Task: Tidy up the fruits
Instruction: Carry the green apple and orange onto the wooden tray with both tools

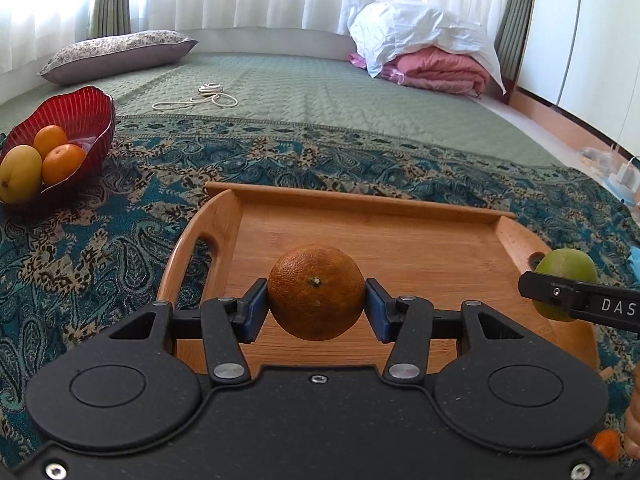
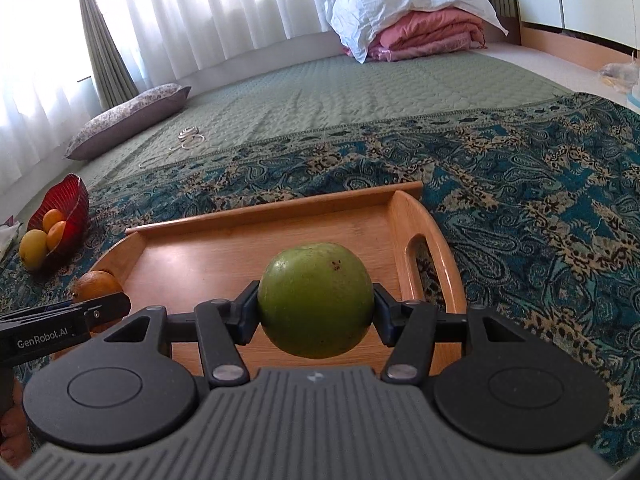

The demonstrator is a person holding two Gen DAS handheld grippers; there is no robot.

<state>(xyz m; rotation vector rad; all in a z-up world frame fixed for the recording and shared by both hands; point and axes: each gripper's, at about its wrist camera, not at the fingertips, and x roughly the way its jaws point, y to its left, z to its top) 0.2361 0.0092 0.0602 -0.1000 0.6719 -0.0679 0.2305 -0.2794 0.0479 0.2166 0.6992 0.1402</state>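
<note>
Orange (image 1: 316, 292) stem-on in left view, half-hidden (image 2: 96, 284) in right.

wrist views side-by-side, close — sharing tray (image 1: 360, 240)

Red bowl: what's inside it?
The red bowl holds two oranges and a yellow fruit at its front rim. Anything beneath them is hidden.

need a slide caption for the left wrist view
Left claw grips an orange over the wooden tray; red bowl of fruit sits behind, left.
</note>
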